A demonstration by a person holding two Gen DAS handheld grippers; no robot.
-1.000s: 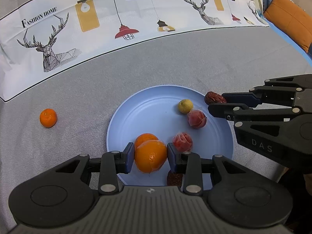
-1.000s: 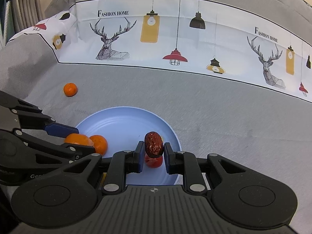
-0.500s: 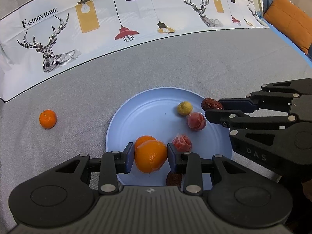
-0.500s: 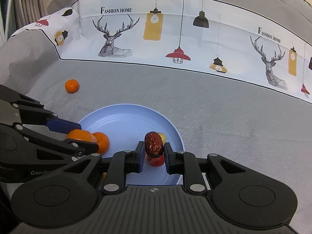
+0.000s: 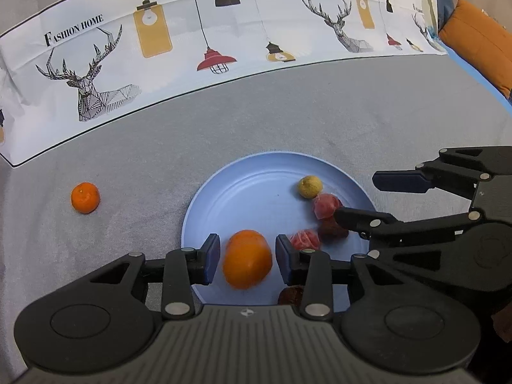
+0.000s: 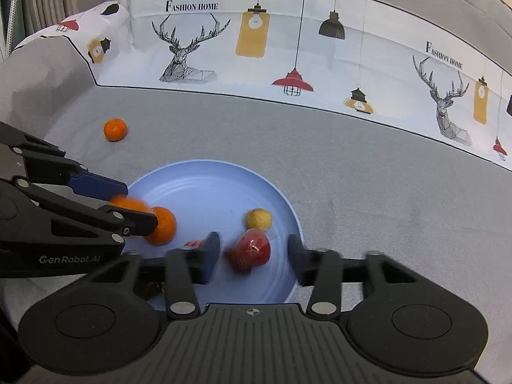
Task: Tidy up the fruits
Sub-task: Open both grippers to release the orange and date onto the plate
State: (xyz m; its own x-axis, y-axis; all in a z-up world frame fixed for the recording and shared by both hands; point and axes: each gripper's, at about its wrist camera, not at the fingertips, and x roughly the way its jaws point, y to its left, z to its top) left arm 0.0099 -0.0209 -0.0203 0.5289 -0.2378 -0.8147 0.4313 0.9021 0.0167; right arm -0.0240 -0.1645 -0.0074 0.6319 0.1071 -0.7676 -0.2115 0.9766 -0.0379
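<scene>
the round pale-blue plate sits on the grey cloth and already holds most of the fruit: a small yellow round fruit, two red fruits in clear wrappers, a dark red date beside them, another dark date at the near rim, and a large orange. in the right wrist view a second orange shows beside the blurred large one.

the left gripper has just been opening; the large orange lies between its blue pads with a gap on each side, so it looks released onto the plate. the right gripper has also just been opening and stands parted over the plate's right part. it holds nothing, and a wrapped red fruit is seen below the gap.

one small orange mandarin lies alone on the cloth, well apart to the plate's left, in front of the white deer-and-lamp printed backdrop. by the look of it, that is the only fruit left to collect.
</scene>
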